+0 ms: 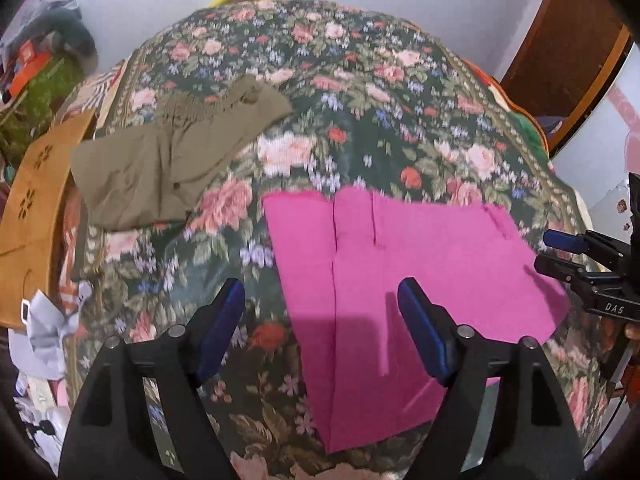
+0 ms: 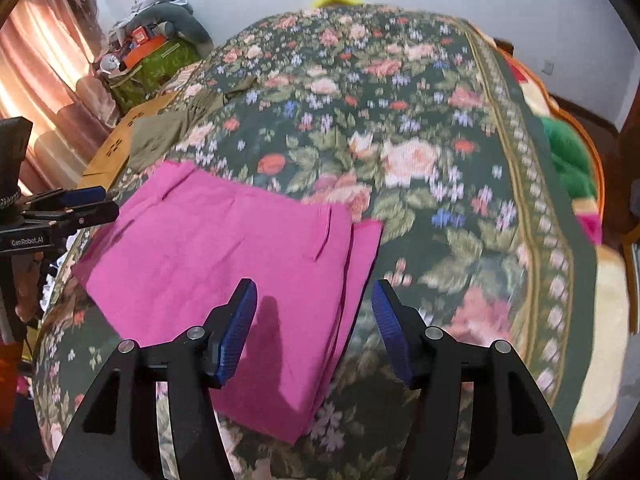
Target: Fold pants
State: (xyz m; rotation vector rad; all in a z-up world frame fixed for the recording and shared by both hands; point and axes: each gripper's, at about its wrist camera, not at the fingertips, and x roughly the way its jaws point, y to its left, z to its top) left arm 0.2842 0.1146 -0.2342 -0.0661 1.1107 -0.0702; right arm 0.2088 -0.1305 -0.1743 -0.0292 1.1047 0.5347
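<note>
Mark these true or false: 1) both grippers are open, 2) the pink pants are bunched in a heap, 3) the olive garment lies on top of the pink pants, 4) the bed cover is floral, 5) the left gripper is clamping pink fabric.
1) True. The left gripper and the right gripper both have their jaws spread.
2) False. The pink pants lie flat, folded over on themselves.
3) False. The olive garment lies apart from them, farther back on the bed.
4) True. The bed cover shows roses on dark green.
5) False. It grips nothing.

Floral bedspread carries pink pants and, seemingly, olive pants.
</note>
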